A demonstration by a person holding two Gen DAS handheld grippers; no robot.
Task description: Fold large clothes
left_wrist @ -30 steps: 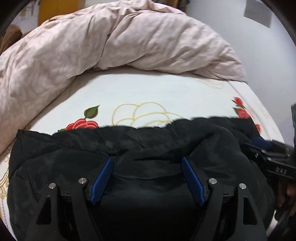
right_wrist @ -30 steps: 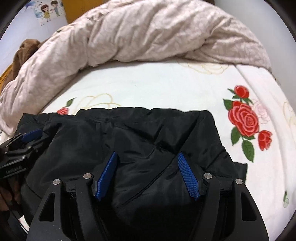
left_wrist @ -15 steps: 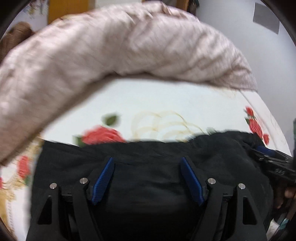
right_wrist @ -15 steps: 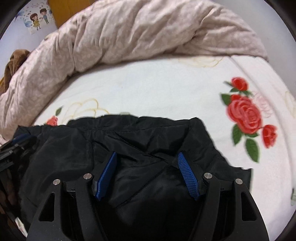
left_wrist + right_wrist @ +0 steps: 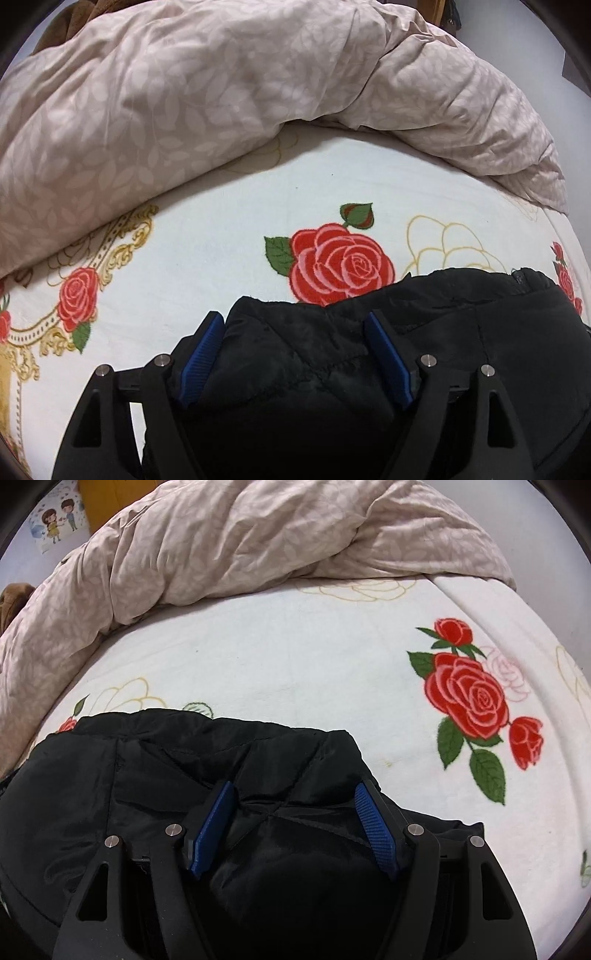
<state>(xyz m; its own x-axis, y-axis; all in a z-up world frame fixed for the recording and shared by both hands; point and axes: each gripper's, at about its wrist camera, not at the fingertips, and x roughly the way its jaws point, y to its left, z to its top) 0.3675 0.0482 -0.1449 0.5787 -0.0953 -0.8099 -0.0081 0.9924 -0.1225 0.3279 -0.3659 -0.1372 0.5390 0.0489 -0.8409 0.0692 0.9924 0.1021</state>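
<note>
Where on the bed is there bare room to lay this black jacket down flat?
Free: the white rose-print bedsheet between the black padded jacket and the heaped beige leaf-print duvet, running right to the large red rose print. Crowded: the far side and left edge, where the duvet piles up.

black padded jacket point(image 5: 155, 782) bunched on bed.
</note>
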